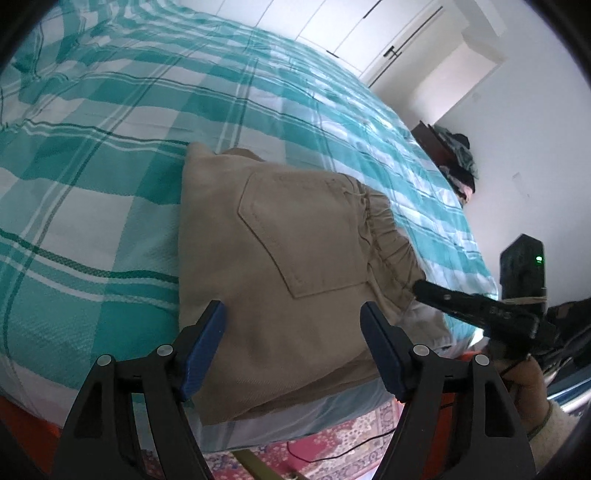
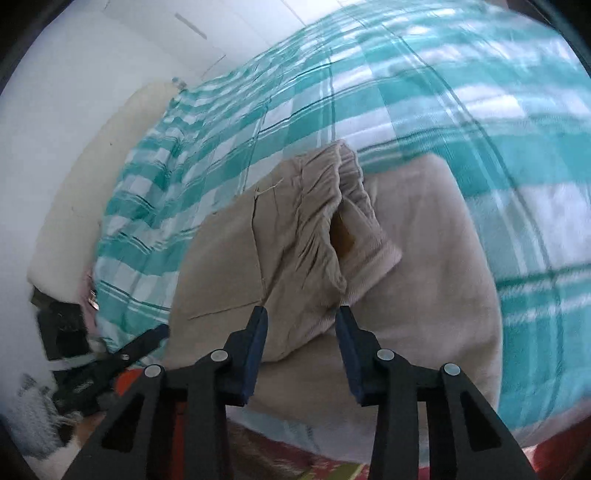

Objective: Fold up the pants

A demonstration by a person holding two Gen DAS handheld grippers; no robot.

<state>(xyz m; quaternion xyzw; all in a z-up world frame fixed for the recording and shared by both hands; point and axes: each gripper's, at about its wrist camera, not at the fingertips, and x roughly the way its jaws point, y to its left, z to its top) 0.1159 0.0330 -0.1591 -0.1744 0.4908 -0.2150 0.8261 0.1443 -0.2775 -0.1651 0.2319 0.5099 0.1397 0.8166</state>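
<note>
Beige pants [image 1: 229, 229] lie folded into a compact stack at the near edge of a bed with a teal and white check cover [image 1: 110, 147]. A back pocket [image 1: 295, 236] faces up, and the elastic waistband [image 2: 325, 206] lies on the stack's right side. My left gripper [image 1: 293, 314] hangs open and wide over the near part of the stack and holds nothing. My right gripper [image 2: 301, 317] has its jaws partly apart just in front of the waistband end [image 2: 373, 258]; its pads do not press the cloth. From the left wrist view, the right gripper [image 1: 436, 291] reaches the waistband corner.
A red patterned rug [image 1: 351, 443] with a black cable lies below the bed edge. White wardrobe doors [image 1: 369, 29] stand behind the bed. Dark clothes [image 1: 458, 158] are piled on furniture to the right. A cream headboard [image 2: 92, 166] runs along the wall.
</note>
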